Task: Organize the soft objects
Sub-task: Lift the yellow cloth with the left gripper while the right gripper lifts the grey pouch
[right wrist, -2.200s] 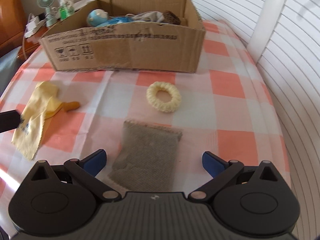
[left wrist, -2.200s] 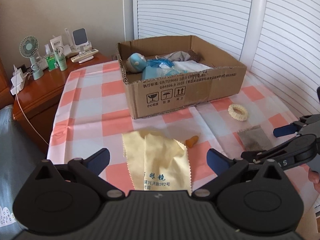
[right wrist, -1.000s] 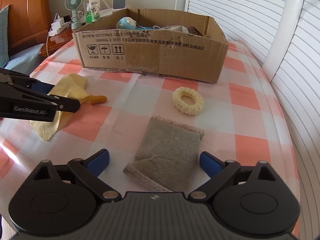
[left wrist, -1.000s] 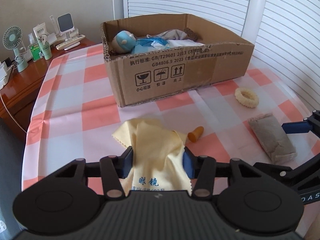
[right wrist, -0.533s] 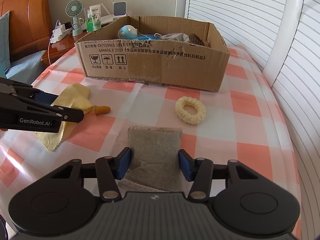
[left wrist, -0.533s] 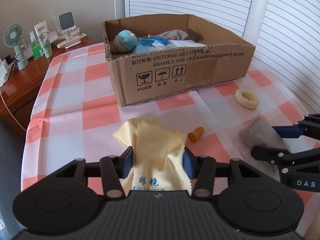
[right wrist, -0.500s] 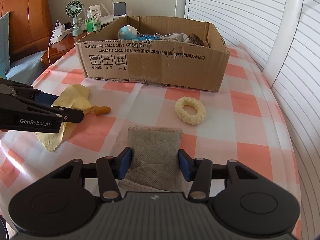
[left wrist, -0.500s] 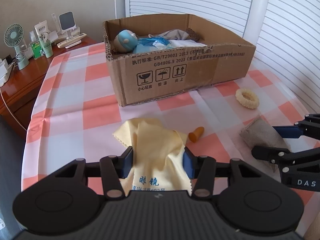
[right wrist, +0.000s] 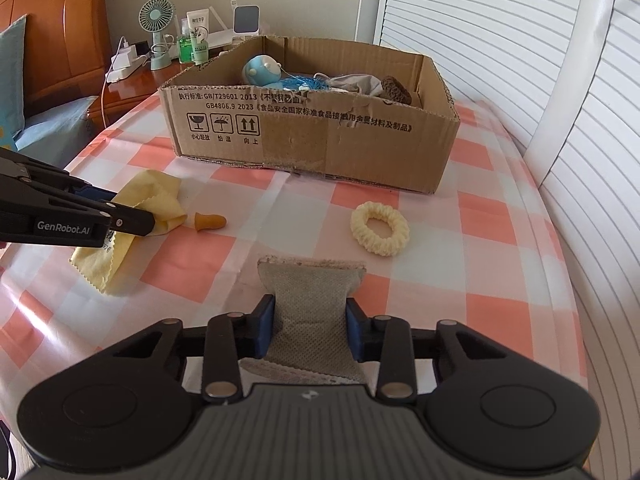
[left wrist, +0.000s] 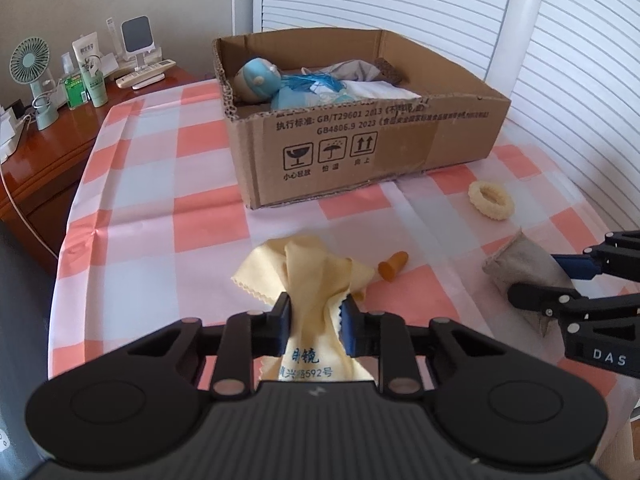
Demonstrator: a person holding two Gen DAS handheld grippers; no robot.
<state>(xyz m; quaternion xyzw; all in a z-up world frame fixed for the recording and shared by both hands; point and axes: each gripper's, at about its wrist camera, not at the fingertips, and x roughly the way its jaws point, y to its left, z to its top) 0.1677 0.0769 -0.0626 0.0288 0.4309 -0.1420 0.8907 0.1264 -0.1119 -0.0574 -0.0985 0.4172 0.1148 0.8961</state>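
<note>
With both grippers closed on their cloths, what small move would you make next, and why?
Probably lift both straight up. The left gripper has just closed on the bunched yellow lens cloth, the right gripper on the grey woven pouch; both items still lie on the checked tablecloth, short of the open cardboard box.

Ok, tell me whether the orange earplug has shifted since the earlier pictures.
No. The orange earplug lies at the same pink square's edge, beside the yellow cloth.

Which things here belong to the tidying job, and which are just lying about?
Job: yellow cloth, grey pouch, cream scrunchie, orange earplug, cardboard box.
Lying about: desk fan, green bottle, remote control.
</note>
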